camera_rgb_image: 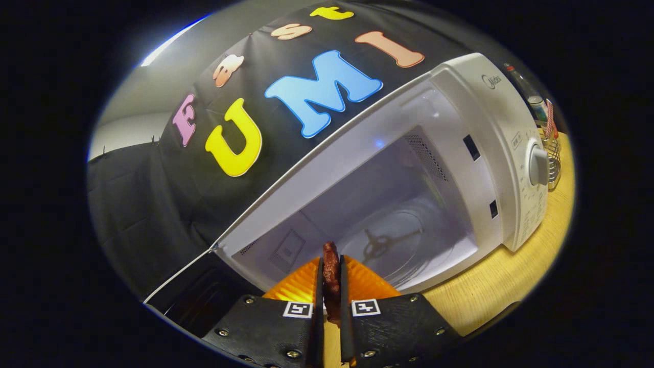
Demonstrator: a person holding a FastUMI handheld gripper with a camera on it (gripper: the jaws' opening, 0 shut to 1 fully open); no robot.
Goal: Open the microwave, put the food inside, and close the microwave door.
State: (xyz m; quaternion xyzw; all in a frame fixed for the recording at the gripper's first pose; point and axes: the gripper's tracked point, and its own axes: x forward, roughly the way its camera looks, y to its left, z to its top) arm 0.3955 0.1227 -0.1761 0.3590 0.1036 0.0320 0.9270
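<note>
the microwave door (189, 294) hangs open at the left, dark and swung wide from its hinge. just right of it, the gripper (331, 278) has its two fingers drawn nearly together, both pressing on a thin reddish-brown piece of food (331, 271) held upright between them, poised at the mouth of the white microwave (460, 102). beyond the fingers the lit cavity shows a glass turntable (393, 240). further right sits the round control knob (537, 164), then a wire rack (553, 158) and a bottle (529, 97) on the wooden table (490, 286).
</note>
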